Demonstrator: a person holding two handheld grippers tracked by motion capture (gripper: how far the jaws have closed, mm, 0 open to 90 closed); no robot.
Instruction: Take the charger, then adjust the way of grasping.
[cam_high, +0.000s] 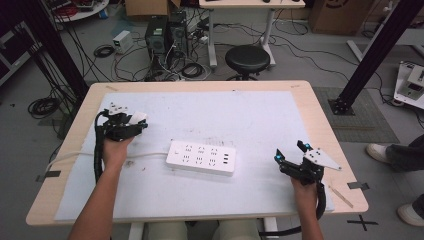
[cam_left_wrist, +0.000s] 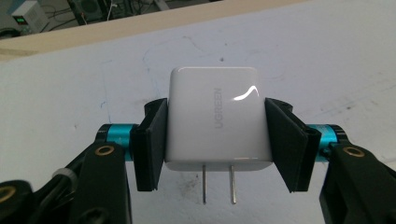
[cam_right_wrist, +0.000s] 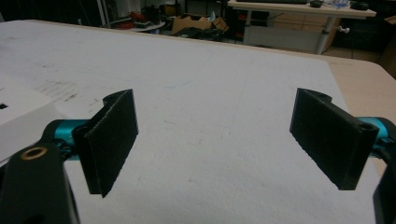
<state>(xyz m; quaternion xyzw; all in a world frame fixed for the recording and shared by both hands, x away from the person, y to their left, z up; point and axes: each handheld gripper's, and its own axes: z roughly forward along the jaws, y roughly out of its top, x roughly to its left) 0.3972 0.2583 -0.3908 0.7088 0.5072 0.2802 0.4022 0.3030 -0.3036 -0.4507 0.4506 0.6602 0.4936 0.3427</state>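
Observation:
A white UGREEN charger (cam_left_wrist: 215, 119) with two metal prongs pointing toward the camera sits clamped between the pads of my left gripper (cam_left_wrist: 215, 140), lifted off the white mat. From above, the left gripper (cam_high: 134, 122) holds the charger (cam_high: 139, 118) at the mat's left side. A white power strip (cam_high: 201, 156) lies flat in the middle of the mat, its cord running off to the left. My right gripper (cam_high: 292, 151) rests near the right edge, open, with nothing between its jaws. In the right gripper view the strip's corner (cam_right_wrist: 18, 112) shows at the left, beside that gripper (cam_right_wrist: 215, 140).
The wooden table (cam_high: 320, 115) carries a white mat (cam_high: 260, 120). A black stool (cam_high: 247, 59) stands beyond the far edge, among cables and computer cases on the floor. A person's shoes (cam_high: 380, 150) are at the right.

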